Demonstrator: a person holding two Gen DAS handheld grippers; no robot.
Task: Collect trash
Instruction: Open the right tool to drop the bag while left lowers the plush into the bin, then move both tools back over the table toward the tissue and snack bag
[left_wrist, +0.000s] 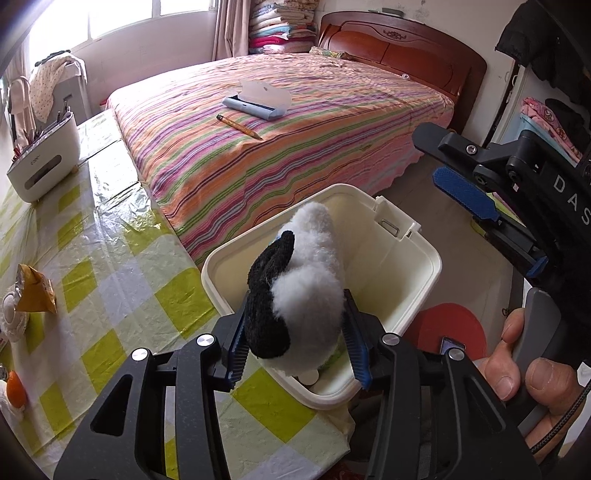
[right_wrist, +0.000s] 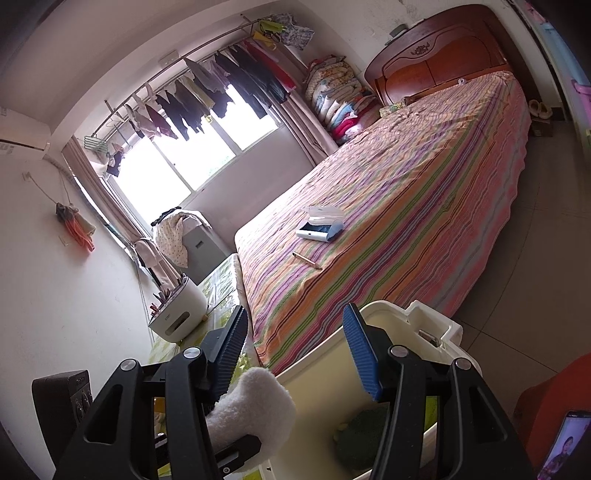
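Left wrist view: the left claw (left_wrist: 295, 343) is partly spread, its ribbed blue pads flanking a fluffy black-and-white plush toy (left_wrist: 295, 291) over a cream plastic bin (left_wrist: 424, 258); whether the pads press the plush cannot be told. The bin stands at the edge of a table (left_wrist: 110, 266) under a glossy green-checked cover. A hand (left_wrist: 524, 365) carries the right claw (left_wrist: 454, 173).

Right wrist view: the right claw (right_wrist: 295, 354) gapes, empty, one pad beside the bin's rim. Beyond lies a striped bed (right_wrist: 406, 192).
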